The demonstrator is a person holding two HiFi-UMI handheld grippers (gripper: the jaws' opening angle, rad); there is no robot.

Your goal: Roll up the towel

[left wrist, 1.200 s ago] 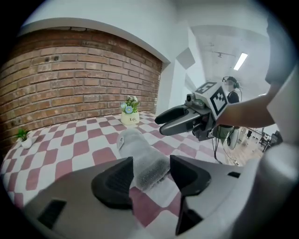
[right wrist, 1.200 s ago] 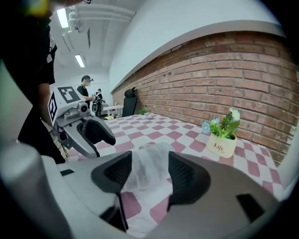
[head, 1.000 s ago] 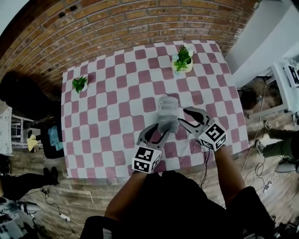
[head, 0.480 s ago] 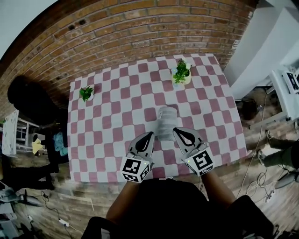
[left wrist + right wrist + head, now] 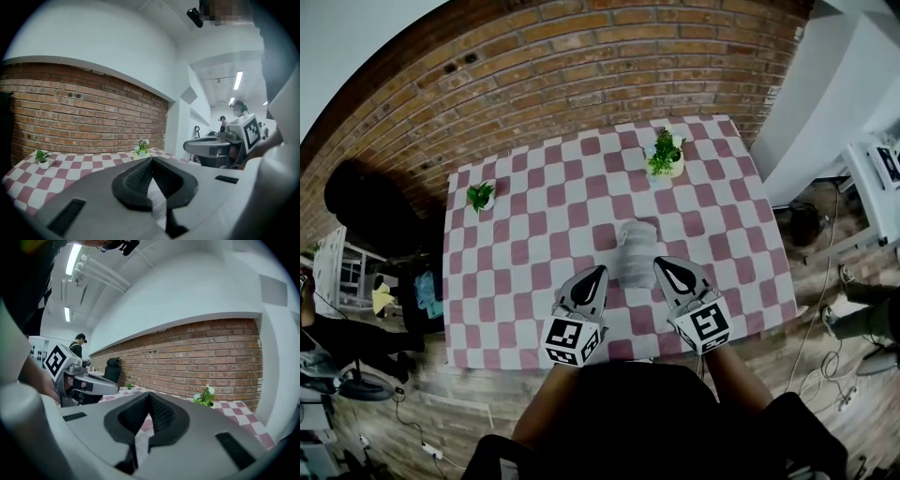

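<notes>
Table (image 5: pixel 534 253): square, covered edge to edge by a red-and-white checked cloth (image 5: pixel 722 225), with its far edge close to a brick wall (image 5: pixel 581 84). The towel (image 5: pixel 635 251) is pale grey and already in a roll, lying near the middle of the table, a little toward your near edge, with its long axis running from near to far. A small potted plant (image 5: pixel 480 196) stands at the far left corner. A flowering plant (image 5: pixel 664 155) stands by the far edge, right of centre. Both are well apart from the towel. Your left gripper (image 5: pixel 600 272) sits over the near edge, just left of the roll's near end. Its fingers are pressed tip to tip with nothing between them, as the left gripper view confirms. Your right gripper (image 5: pixel 660 264) mirrors it just right of the roll, its fingers likewise together and empty. Neither gripper touches the towel. Room: plank floor (image 5: pixel 431 403) around the table, white wall (image 5: pixel 834 84) meeting the brick past the far right corner, and a black chair (image 5: pixel 366 206) beyond the far left corner, against the brick. The right gripper view shows strip lights (image 5: pixel 74 258) on a white ceiling.
</notes>
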